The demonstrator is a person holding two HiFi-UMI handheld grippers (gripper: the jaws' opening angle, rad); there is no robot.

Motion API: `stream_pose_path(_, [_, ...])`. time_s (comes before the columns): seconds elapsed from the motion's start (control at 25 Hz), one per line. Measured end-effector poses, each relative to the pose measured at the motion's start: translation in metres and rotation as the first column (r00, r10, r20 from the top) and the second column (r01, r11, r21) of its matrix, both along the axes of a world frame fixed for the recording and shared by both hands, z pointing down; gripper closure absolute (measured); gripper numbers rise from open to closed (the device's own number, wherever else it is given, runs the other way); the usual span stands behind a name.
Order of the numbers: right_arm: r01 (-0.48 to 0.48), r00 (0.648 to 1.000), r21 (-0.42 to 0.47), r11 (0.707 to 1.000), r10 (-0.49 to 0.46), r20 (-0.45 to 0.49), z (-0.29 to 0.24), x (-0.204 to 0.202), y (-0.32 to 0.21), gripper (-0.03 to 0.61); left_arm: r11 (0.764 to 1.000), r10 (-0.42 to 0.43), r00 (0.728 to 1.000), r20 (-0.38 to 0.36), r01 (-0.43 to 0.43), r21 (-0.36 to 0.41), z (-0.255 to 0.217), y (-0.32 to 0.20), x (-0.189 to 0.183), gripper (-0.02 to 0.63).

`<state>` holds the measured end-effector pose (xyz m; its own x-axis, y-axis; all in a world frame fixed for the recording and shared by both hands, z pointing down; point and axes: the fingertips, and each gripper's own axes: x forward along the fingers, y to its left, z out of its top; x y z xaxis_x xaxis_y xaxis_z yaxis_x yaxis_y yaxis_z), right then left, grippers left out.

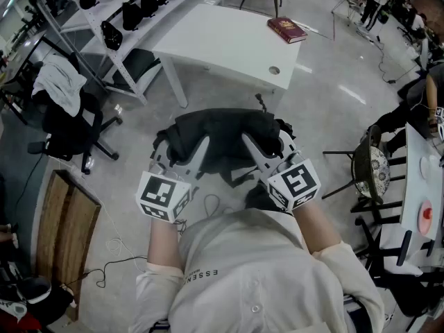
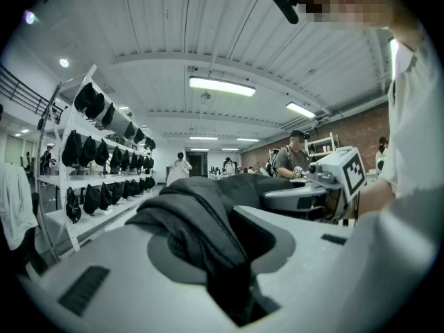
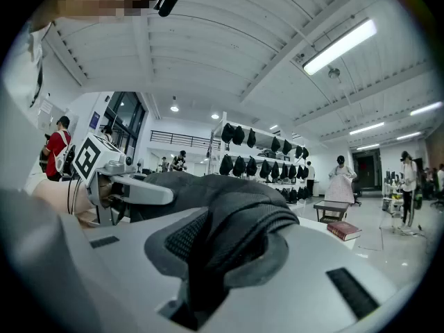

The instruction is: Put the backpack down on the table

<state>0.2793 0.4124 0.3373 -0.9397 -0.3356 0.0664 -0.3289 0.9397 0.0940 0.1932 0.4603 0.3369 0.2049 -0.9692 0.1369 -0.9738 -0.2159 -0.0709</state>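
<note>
While you hold the black backpack [image 1: 222,141] up in front of your chest, it hangs over the floor [image 1: 326,109], short of the white tabletop [image 1: 229,47] ahead and not touching it.

Your left gripper [image 1: 198,151] grips the bag's near left side, and your right gripper [image 1: 251,148] grips its near right side. The two sit close together and point away from you at about the same height.

In the left gripper view, the fingers [image 2: 104,269] are narrowed onto a thick fold of dark fabric [image 2: 201,220] that fills the gap between them. The rest of the bag bulges beyond.

In the right gripper view, the fingers [image 3: 361,276] are likewise clamped on a padded, mesh-lined strap or fold [image 3: 236,231] that rises out of the gap.

A red book [image 1: 286,29] lies at the tabletop's far right corner; the rest of that surface is bare.

To your left stands a rack of shelves [image 2: 52,179] lined with black bags [image 2: 72,148]. Nearer to you on that side is an office chair [image 1: 69,130] with a white garment [image 1: 61,82] draped over it.
</note>
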Motion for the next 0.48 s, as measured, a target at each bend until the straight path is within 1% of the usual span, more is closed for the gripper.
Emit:
stream_pose_path(0.32, [-0.004,1.0,-0.002,1.0,0.004,-0.005,0.0003,-0.0017,-0.0017,0.483,1.0,0.002,1.0,-0.012,-0.002,-0.005,0.0012,-0.0023,-0.0018,0.5])
stream_pose_path(0.48, [0.001,1.0,-0.018,1.0,-0.001,0.0,0.0013,-0.0034,-0.0024,0.482,1.0,0.0,1.0,-0.013,0.0,-0.006,0.002,-0.0026,-0.0036,0.5])
